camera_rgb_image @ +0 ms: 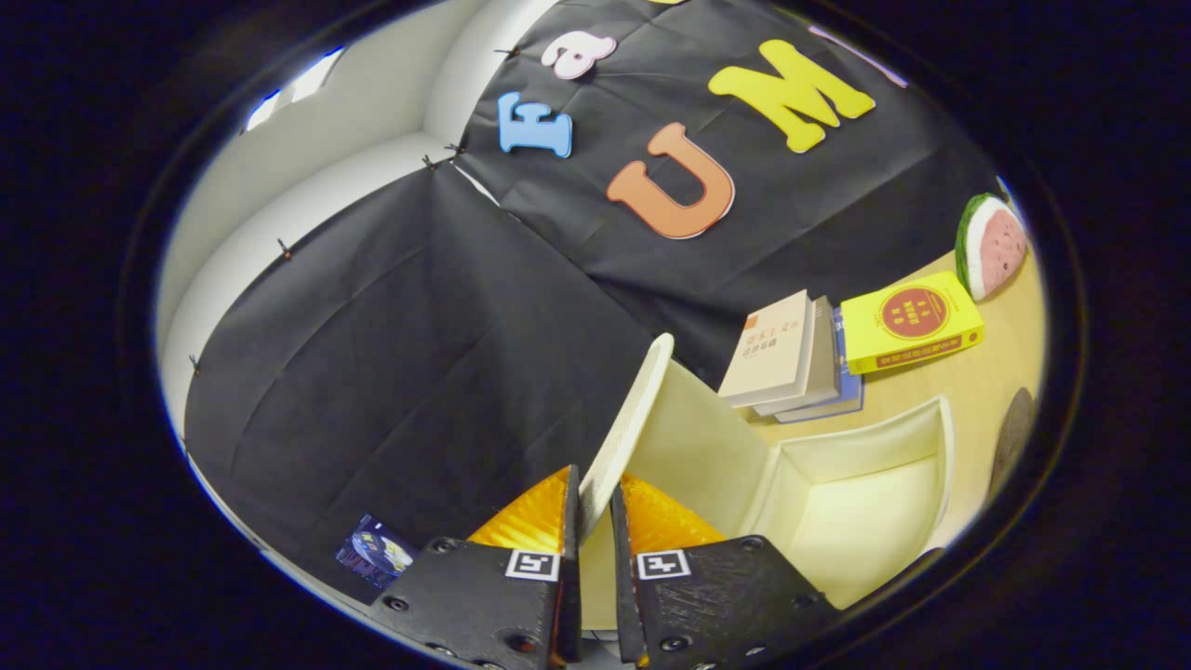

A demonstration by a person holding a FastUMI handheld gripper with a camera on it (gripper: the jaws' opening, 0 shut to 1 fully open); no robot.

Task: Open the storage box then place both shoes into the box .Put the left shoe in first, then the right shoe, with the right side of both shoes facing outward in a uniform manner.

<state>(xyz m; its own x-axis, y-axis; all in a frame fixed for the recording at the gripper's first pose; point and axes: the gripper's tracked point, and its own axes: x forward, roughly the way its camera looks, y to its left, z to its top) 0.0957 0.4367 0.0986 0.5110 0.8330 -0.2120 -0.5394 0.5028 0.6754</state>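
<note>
Cream plastic, the lid (625, 430) of the storage box (861, 502) stands pinched edge-on between the fingers of the claw (595, 521), its long edge running straight ahead. The open box (empty inside) lies just ahead and to the right, so the lid should swing away left.

The raised lid (633, 419), pinched between the gripper (595, 507) fingers, bars twelve o'clock; the storage box (865, 502) gapes unobstructed at three o'clock, books (791, 358) beyond it.
</note>
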